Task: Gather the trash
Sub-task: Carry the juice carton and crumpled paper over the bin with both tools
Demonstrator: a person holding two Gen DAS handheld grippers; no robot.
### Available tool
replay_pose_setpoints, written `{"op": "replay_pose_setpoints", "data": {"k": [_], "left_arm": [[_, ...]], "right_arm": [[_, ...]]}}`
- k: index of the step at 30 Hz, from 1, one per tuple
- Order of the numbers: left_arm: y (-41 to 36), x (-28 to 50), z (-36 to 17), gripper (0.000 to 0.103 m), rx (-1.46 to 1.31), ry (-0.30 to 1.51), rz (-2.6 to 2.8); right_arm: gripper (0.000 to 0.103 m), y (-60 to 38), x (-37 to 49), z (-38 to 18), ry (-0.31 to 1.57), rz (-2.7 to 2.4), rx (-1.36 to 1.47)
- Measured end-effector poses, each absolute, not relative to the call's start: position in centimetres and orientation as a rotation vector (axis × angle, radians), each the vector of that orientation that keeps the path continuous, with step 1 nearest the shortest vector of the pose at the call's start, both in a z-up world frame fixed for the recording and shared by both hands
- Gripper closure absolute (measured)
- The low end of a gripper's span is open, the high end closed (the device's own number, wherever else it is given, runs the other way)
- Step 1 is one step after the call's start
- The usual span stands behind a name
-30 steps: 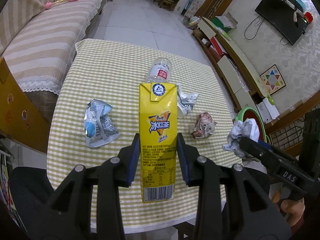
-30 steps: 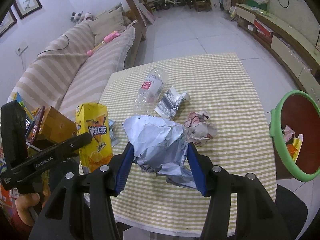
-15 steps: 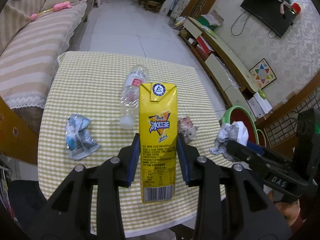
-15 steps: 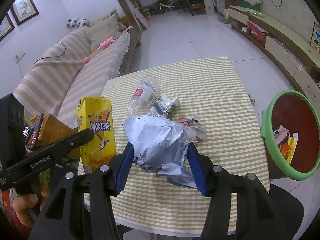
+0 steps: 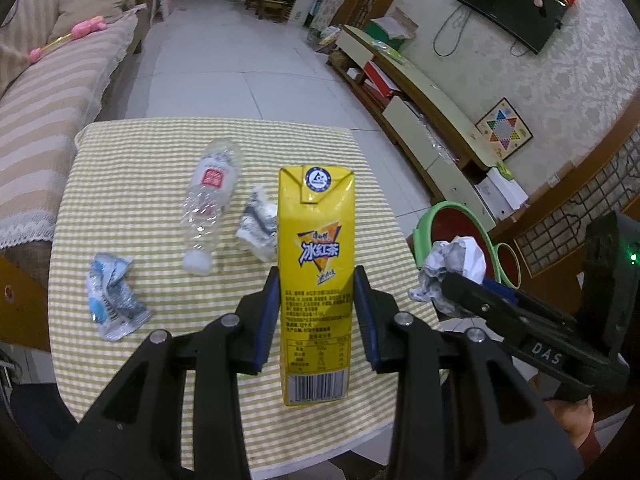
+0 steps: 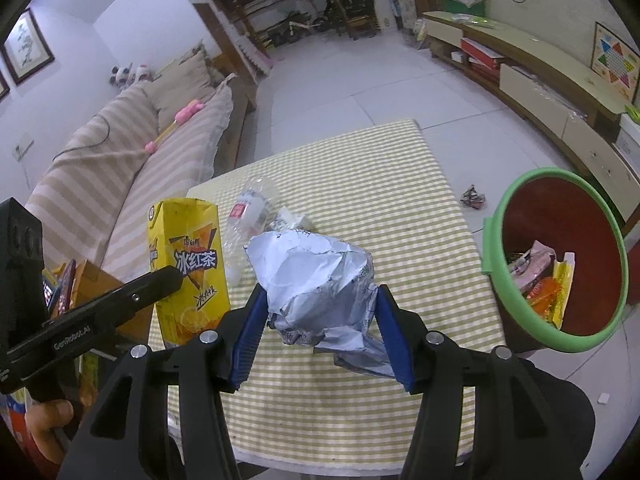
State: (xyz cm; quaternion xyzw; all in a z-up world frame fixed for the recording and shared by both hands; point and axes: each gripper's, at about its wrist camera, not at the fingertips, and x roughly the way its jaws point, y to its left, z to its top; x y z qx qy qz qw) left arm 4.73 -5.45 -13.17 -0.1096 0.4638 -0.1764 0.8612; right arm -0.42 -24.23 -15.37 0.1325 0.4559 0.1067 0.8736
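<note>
You face pale grey floor tiles (image 5: 240, 80). A beige striped fabric sofa (image 6: 100, 168) stands left; a low cream-topped wooden cabinet (image 5: 420, 92) lines the patterned right wall beneath a black wall-mounted television (image 5: 508, 0).

The carton (image 5: 317, 280) is yellow (blue and orange logo), the tablecloth (image 5: 140, 168) yellow-and-white checked. The bin (image 6: 554, 256) is red inside, green-rimmed; the sofa (image 6: 120, 184) beige-striped.

I see both wrist cams angled down over the checked table (image 5: 120, 184), close; shared: table, green bin (image 6: 552, 336) at 3 o'clock, yellow carton (image 5: 316, 280).
</note>
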Motion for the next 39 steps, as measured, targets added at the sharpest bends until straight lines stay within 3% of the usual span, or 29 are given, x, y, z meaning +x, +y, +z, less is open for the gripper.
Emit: {"op": "replay_pose_setpoints", "data": {"k": [39], "left_arm": [[-22.6, 7.6, -11.6, 0.069, -0.029, 0.942, -0.649]], "right_arm": [[0.049, -41.3, -3.8, -16.3, 0.89, -0.114, 0.463]]}}
